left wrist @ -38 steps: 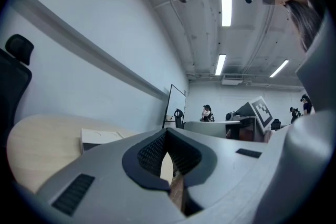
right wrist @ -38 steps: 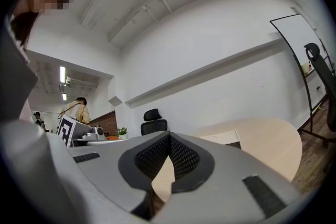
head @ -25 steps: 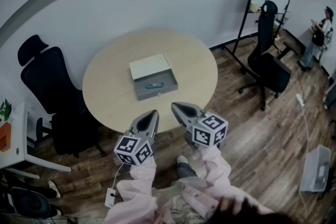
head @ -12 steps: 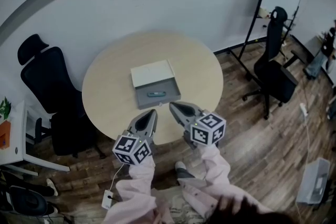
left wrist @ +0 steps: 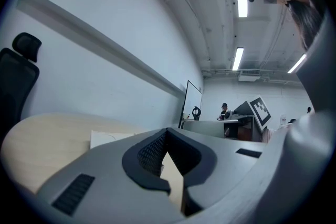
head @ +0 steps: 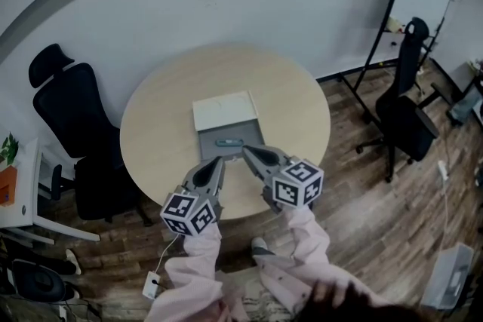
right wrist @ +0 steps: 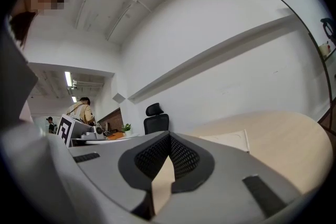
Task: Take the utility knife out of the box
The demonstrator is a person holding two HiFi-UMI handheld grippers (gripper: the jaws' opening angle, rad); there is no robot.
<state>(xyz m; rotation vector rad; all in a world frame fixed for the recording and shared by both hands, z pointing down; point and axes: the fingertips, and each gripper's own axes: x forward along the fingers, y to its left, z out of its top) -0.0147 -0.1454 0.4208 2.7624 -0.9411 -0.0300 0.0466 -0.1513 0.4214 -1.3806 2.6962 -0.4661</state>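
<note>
**Both tongs closing in on the open box, knife still inside**

Left tongs (head: 217, 161) and right tongs (head: 247, 151) are reaching level over the near edge of the round bench (head: 158, 117). Both are pressed closed, tips meeting, nothing between them. Each gripper view is showing only bare bench top through the gap behind the tips.

The box (head: 243, 133) is sitting open near the middle of the bench, with its pale lid (head: 224, 110) folded back on the far side. The utility knife (head: 229, 142) is lying flat in the grey tray, untouched.

Compared with a second ago, the tongs are now sitting much nearer the box. Their tips are now just in front of its front wall, where before there was a clear strip of bench between. The right tip is reaching closest, near the front right corner. Jaw state is unchanged, and the knife and box are staying put on the bench. The black chair (head: 72, 113) at the left is staying beside the bench.
</note>
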